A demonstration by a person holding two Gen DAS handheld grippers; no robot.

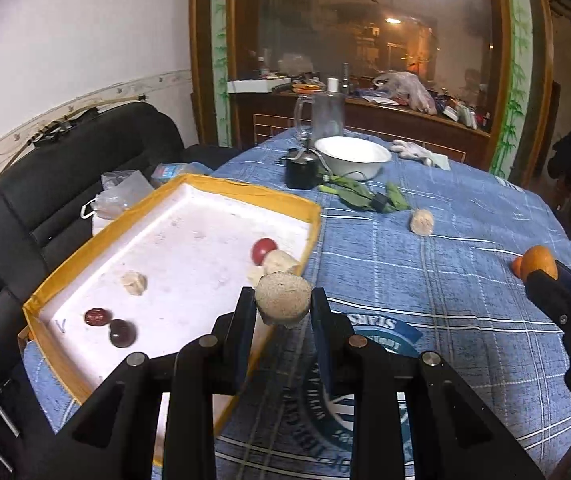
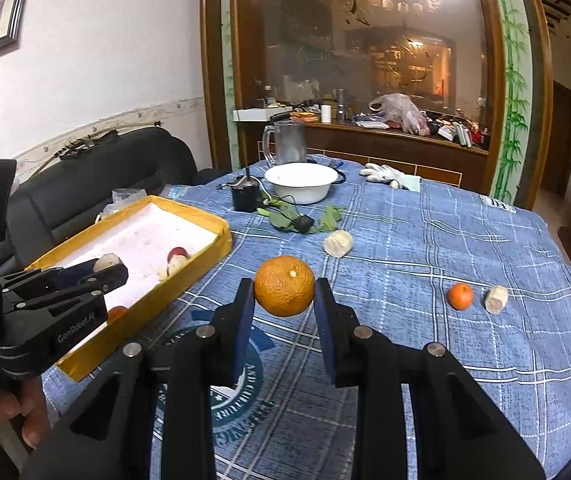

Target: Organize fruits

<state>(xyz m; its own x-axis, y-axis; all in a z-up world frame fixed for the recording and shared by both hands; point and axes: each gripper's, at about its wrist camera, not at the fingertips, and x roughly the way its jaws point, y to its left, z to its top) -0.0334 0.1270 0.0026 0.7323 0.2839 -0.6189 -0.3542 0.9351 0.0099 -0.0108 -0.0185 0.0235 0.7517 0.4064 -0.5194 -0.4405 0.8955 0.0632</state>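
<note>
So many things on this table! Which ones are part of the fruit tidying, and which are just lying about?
Part of the job:
- yellow tray
- beige round piece, gripped by the left claw
- big orange, gripped by the right claw
- small orange
- red fruits in the tray

Just lying about:
- white bowl
- glass mug
- white glove
- green leaves

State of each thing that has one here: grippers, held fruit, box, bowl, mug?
Left hand-held gripper: shut on beige piece
Right hand-held gripper: shut on big orange
Yellow box: open, partly filled
White bowl: upright
Glass mug: upright
</note>
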